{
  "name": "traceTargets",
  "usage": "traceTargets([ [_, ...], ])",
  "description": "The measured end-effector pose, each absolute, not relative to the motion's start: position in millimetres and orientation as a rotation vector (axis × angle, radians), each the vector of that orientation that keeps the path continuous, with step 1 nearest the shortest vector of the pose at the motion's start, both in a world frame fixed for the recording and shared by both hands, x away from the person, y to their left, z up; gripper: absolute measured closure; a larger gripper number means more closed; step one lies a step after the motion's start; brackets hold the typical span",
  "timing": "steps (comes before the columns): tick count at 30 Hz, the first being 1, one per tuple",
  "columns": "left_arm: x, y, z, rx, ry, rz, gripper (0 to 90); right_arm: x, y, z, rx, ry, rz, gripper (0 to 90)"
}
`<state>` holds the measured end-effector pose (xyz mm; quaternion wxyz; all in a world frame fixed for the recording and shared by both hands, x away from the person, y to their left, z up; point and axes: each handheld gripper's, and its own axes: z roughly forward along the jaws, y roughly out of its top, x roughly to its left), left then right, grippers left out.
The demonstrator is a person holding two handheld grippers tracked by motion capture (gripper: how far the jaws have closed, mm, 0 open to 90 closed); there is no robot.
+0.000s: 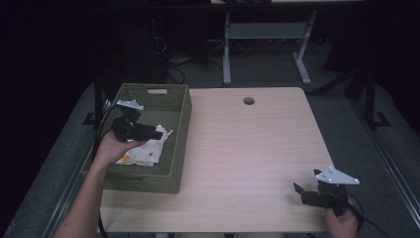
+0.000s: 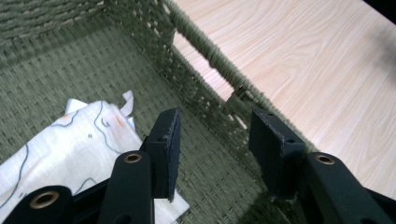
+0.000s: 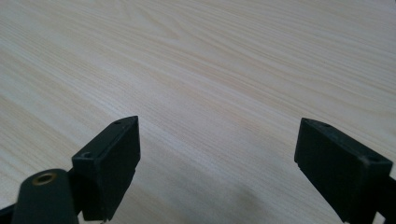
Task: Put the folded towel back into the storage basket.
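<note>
One bench [image 1: 247, 148] with a light wood-grain top and one round hole [image 1: 248, 100] near its far edge. One green woven basket [image 1: 181, 119] at the bench's left side. One white printed cloth [image 1: 148, 148] lying inside the basket. Two tongs: left tongs [image 1: 159, 133] and right tongs [image 1: 296, 188]. Two hands, one on each tongs.

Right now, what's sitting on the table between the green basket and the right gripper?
Nothing: in the high view, only bare wooden tabletop lies between the green basket and the right gripper.
</note>
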<state>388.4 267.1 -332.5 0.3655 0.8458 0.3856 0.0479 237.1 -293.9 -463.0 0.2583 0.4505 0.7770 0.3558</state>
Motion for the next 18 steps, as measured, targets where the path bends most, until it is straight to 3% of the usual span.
traceTargets([
  [18, 382, 232, -315, 2.154, 0.892, 0.122, 50.1, 236, -295, -462, 1.225, 2.101, 0.971, 13.9],
])
